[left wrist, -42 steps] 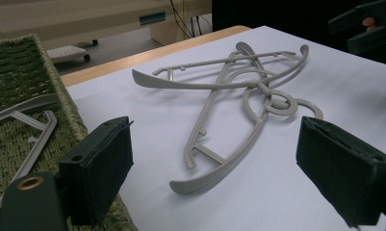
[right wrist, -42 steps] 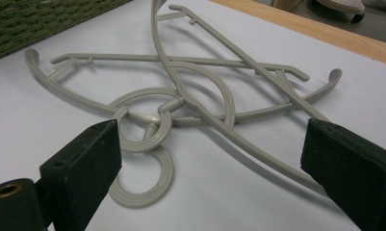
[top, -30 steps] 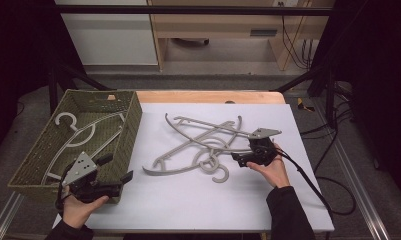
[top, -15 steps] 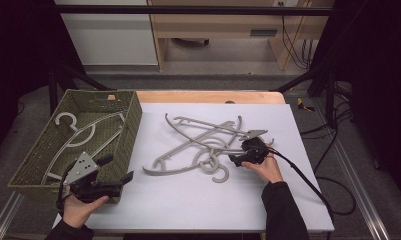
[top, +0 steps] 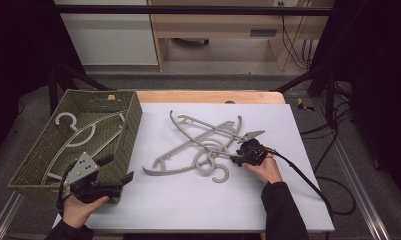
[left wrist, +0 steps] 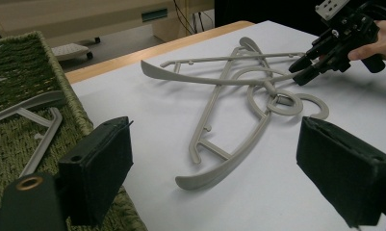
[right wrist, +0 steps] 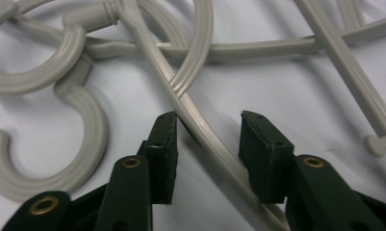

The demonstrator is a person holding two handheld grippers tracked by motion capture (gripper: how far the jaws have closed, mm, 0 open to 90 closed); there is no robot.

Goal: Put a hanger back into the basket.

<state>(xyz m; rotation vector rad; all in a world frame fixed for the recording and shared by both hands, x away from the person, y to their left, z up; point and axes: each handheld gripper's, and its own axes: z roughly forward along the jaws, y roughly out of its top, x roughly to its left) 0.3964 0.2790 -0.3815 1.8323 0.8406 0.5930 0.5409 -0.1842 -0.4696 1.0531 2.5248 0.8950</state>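
1. Where the bench (top: 188, 210) meets its left edge, a green woven basket (top: 133, 125) sits on it, holding grey hangers (top: 83, 137); the left gripper view shows one hanger arm lying on the basket floor.
2. Left hand-held gripper (top: 115, 171): held in the person's left hand (top: 80, 210) at the near corner of the basket, grey three-cornered plate on top. Jaws point toward the bench centre, spread wide and released, nothing between the pads (left wrist: 101, 168). It is well apart from the hanger pile.
3. Centre of bench: a tangle of grey plastic hangers (top: 203, 142) lies flat on the white surface, arms crossing one another, hooks overlapping at the near right of the pile. One hook (top: 219, 172) curls out nearest the person.
4. Right hand-held gripper (top: 236, 159): in the person's right hand (top: 265, 169), at the right side of the pile, cable trailing off to the right. Jaws have just been closing.
5. Right gripper view: a thin curved hanger arm (right wrist: 205, 134) runs diagonally between the two pads (right wrist: 164, 144). Left pad looks to be touching the arm; a gap remains between the arm and the right pad, so not yet clenched on it.
6. Hanger arm rests low at the bench surface, still part of the pile.
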